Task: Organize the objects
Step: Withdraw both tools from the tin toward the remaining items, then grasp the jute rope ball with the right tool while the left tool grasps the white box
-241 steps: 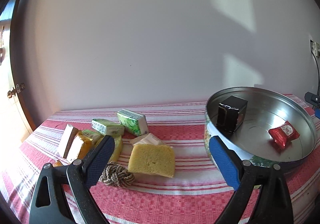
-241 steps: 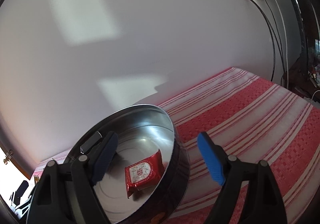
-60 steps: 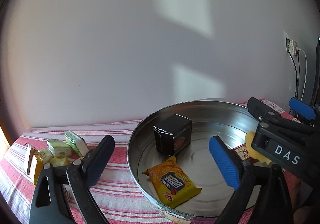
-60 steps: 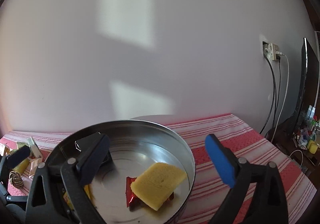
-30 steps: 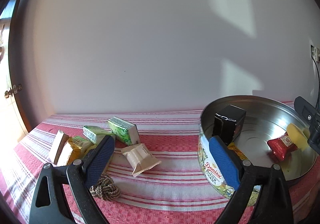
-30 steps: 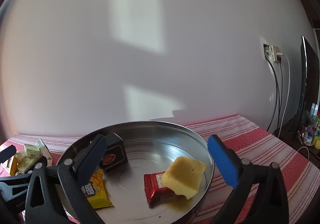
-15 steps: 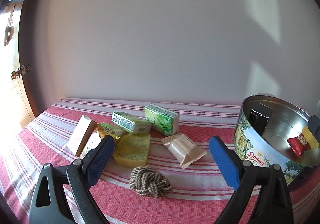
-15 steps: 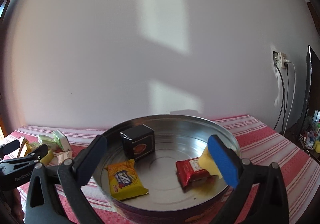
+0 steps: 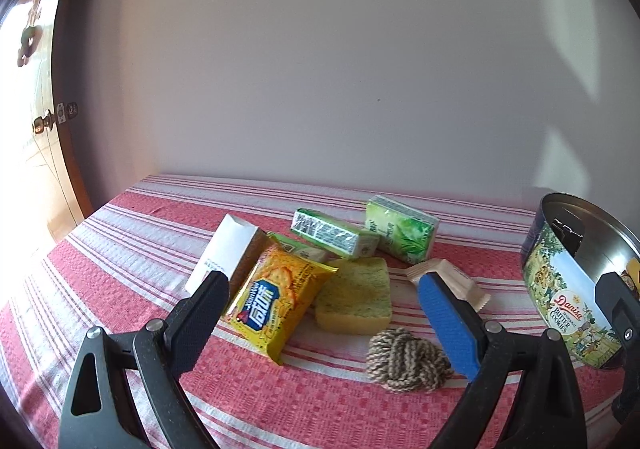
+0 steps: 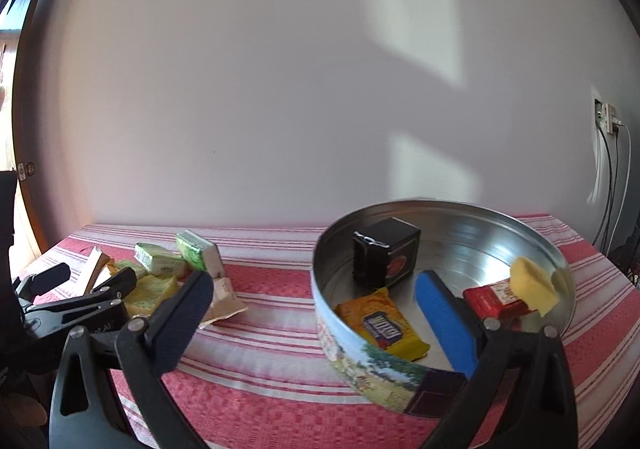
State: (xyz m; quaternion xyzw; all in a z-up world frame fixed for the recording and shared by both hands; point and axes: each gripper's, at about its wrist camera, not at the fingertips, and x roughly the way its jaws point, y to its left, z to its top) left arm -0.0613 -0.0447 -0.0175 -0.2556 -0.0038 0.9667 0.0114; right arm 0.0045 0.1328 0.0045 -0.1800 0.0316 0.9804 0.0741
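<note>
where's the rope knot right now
In the left wrist view the rope knot lies on the striped tablecloth, just in front of the yellow sponge and left of the cookie tin.

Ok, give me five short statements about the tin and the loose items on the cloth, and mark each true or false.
1. The cookie tin holds a black box. True.
2. The rope knot lies inside the tin. False: it lies on the striped cloth.
3. The left gripper grips a sponge. False: it is open and empty.
4. A red packet lies in the tin. True.
5. The right gripper is open. True.
</note>
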